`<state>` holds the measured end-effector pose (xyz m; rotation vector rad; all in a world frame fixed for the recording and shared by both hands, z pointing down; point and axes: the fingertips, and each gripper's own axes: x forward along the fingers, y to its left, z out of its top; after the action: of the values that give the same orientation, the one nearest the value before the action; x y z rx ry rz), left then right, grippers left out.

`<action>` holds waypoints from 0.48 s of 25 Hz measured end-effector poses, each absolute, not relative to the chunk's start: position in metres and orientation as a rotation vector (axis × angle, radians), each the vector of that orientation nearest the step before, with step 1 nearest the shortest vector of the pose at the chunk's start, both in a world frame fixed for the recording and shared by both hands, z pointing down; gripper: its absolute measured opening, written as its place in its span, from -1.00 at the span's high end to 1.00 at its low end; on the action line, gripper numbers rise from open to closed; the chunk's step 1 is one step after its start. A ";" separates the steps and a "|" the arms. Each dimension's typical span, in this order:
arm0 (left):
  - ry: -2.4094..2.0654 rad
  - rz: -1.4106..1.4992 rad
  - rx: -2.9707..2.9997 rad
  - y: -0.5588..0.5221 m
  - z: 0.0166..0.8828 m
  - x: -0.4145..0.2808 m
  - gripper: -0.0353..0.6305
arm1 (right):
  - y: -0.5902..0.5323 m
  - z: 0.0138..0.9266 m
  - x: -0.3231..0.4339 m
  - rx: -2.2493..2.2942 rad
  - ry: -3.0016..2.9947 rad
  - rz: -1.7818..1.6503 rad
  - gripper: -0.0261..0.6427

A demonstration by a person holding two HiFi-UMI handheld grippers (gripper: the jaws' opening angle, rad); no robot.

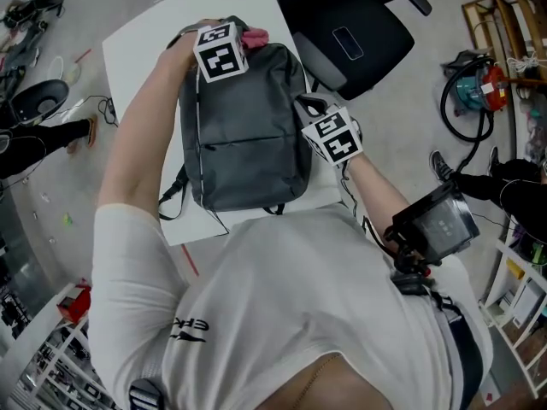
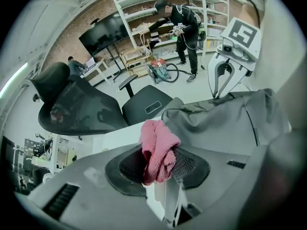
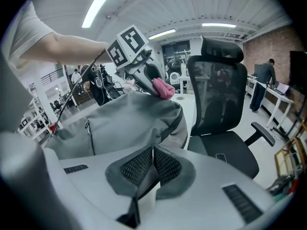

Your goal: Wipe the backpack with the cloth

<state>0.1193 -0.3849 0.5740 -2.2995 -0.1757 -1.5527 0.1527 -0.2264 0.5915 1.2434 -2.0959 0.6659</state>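
On a white table (image 1: 145, 49) a grey backpack (image 1: 248, 135) lies flat, just ahead and right of your left gripper (image 2: 158, 170), and ahead and left of your right gripper (image 3: 152, 164). It looks soft and slack, likely to slide under a wipe, so brace its side edge. The right jaws meet on nothing. The left jaws pinch a limp, light pink cloth (image 2: 156, 145).

1. 1 backpack (image 1: 244, 135), grey.
2. 1 cloth (image 2: 158, 150), pink.
3. 2 grippers: the left gripper (image 2: 160, 169) and the right gripper (image 3: 152, 164), each carrying 1 marker cube.
4. 1 table (image 1: 145, 49), white.
5. 1 office chair (image 1: 359, 24), black.
6. 1 vacuum cleaner (image 1: 474, 88) on the floor.
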 end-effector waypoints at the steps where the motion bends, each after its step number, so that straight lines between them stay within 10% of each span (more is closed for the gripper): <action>1: -0.179 -1.539 -2.304 -0.384 0.572 0.121 0.54 | -0.228 0.591 0.149 1.243 -2.098 0.664 0.90; 12: -0.217 -1.411 -2.330 -0.374 0.570 0.155 0.54 | -0.242 0.587 0.144 1.249 -2.093 0.657 0.90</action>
<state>0.1546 -0.3735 0.5696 -2.3303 -0.2171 -1.4109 0.1441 -0.2420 0.5873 1.2485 -2.0932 0.6568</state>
